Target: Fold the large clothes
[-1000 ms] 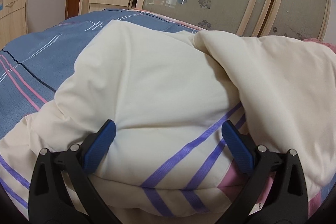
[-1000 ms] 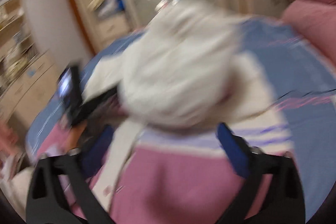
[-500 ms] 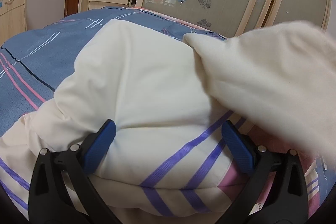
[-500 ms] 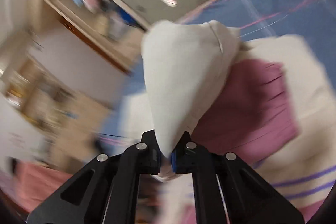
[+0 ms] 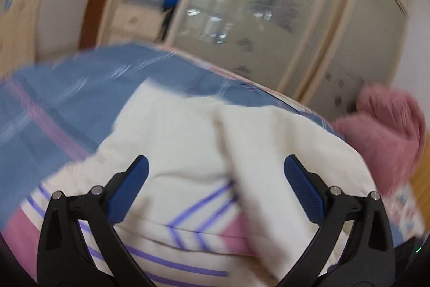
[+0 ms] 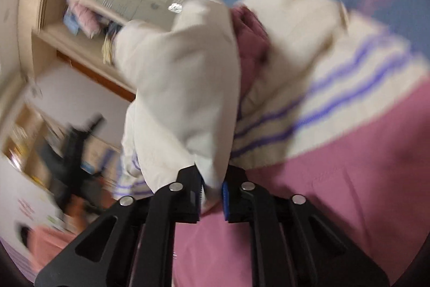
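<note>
My right gripper pinches a cream sleeve; my left gripper is spread wide and holds nothing.

The two fingers of my right gripper are pressed together on the end of the sleeve, and the cloth rises from them in a thick fold that hangs free in front of the camera. Beside it lies the garment, with pink body, cream band and purple stripes. My left gripper has its blue pads far apart above the same garment, and I cannot tell if they touch it. The garment lies on the bed with blue cover. Behind the bed stands the wardrobe with frosted doors. A pink pillow is at the right of the garment. Both views are blurred.
</note>
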`<state>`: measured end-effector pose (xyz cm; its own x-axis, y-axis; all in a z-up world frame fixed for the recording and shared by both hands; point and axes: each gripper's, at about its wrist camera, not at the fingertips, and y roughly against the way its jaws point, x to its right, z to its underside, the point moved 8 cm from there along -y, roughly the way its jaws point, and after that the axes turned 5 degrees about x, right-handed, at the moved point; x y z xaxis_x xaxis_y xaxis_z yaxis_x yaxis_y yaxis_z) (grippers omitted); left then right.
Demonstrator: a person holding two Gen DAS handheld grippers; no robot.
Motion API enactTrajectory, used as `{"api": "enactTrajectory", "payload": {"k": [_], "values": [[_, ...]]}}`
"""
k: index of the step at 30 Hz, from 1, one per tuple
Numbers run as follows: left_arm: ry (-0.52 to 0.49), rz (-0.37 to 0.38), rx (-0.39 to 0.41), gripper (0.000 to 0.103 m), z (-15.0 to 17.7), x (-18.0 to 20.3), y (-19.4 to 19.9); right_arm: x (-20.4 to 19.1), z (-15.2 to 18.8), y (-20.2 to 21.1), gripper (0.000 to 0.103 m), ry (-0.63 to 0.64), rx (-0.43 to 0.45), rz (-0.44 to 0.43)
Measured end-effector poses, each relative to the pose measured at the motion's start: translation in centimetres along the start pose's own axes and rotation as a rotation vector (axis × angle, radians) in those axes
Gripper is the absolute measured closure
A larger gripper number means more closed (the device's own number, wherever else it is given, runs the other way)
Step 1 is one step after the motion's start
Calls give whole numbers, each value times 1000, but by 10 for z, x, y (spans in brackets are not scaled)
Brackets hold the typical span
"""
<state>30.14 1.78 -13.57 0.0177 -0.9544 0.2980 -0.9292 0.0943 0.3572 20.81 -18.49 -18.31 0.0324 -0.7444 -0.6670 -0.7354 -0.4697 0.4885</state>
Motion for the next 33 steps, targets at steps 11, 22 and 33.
{"api": "enactTrajectory", "payload": {"k": [11, 22, 33], "values": [[-182, 77, -357, 2, 91, 59, -66, -41, -94, 55, 70, 230, 255, 79], [-215, 70, -319, 2, 110, 55, -70, -90, -106, -50, 70, 381, -23, -20], [-258, 64, -313, 2, 116, 55, -70, 15, -86, -53, 78, 459, 49, 310]]}}
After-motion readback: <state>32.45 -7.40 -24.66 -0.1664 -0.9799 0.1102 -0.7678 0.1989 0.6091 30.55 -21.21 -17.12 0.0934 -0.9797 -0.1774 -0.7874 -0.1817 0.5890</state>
